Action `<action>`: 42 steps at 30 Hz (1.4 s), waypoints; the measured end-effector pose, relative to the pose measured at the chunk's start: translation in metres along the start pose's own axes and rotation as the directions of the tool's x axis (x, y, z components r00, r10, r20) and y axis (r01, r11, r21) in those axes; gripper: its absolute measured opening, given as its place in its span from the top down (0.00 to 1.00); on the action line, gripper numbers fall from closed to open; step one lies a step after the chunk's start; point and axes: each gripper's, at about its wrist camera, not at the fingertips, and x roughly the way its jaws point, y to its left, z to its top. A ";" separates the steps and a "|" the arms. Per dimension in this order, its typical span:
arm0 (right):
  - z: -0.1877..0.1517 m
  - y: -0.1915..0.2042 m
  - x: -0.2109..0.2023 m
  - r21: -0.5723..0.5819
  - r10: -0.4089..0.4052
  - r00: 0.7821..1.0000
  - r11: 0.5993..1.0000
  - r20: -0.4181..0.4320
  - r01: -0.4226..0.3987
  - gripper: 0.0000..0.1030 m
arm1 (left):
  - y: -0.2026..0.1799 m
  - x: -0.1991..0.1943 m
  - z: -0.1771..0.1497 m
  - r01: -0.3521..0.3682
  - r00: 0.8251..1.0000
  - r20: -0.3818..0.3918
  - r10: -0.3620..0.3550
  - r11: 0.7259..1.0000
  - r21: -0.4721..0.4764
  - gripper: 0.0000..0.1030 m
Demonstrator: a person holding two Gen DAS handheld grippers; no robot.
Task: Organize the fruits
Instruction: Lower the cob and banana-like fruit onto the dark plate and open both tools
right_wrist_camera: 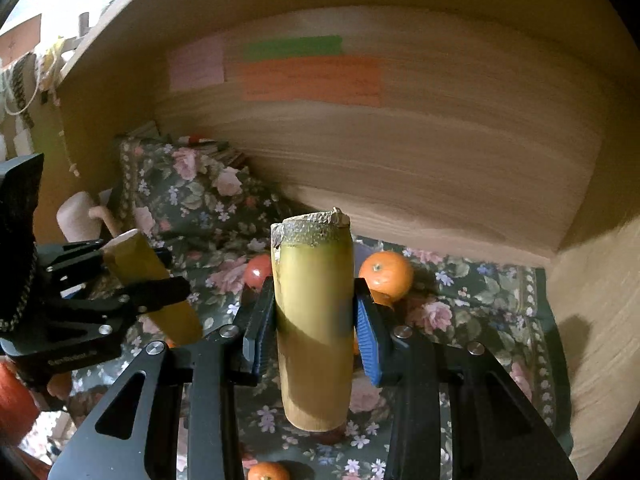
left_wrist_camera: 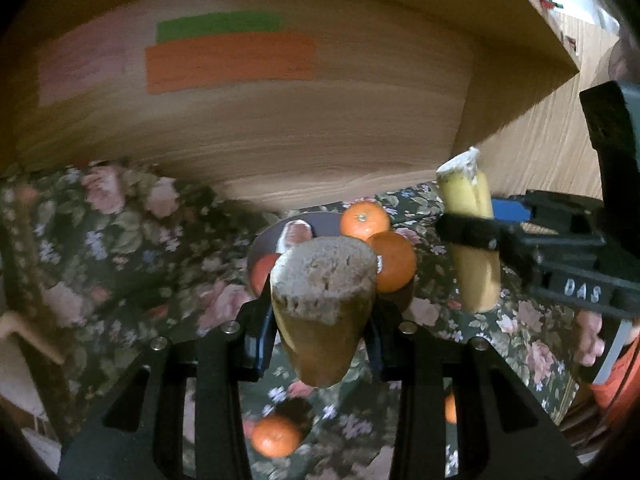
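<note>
Below, floral cloth [left_wrist_camera: 120, 248] spread under wooden shelf board [left_wrist_camera: 280, 128]. Left gripper [left_wrist_camera: 322, 332] clenched on bamboo segment [left_wrist_camera: 320, 320], raised just before dark plate [left_wrist_camera: 264, 248] of oranges [left_wrist_camera: 394, 260]. Right of plate, right gripper [right_wrist_camera: 316, 332] clamped on yellow-green bamboo piece [right_wrist_camera: 314, 320].

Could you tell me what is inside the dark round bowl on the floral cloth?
The dark bowl holds whole oranges, a peeled segment and a red fruit; the left gripper's banana piece covers the rest.
</note>
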 end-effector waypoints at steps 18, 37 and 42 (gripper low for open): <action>0.005 -0.035 0.023 0.032 -0.037 0.999 0.999 0.008 0.037 0.68 | -0.012 0.101 0.035 0.027 0.992 -0.119 -0.026 1.000 0.004 0.64; 0.021 -0.025 0.057 0.040 -0.009 1.000 0.999 -0.007 0.009 0.68 | 0.030 0.076 0.047 -0.047 0.996 -0.075 0.046 0.999 -0.017 0.55; 0.024 -0.015 0.078 0.046 0.012 0.999 0.999 -0.041 -0.010 0.68 | 0.051 0.053 0.033 -0.087 0.994 -0.068 0.084 0.996 -0.032 0.54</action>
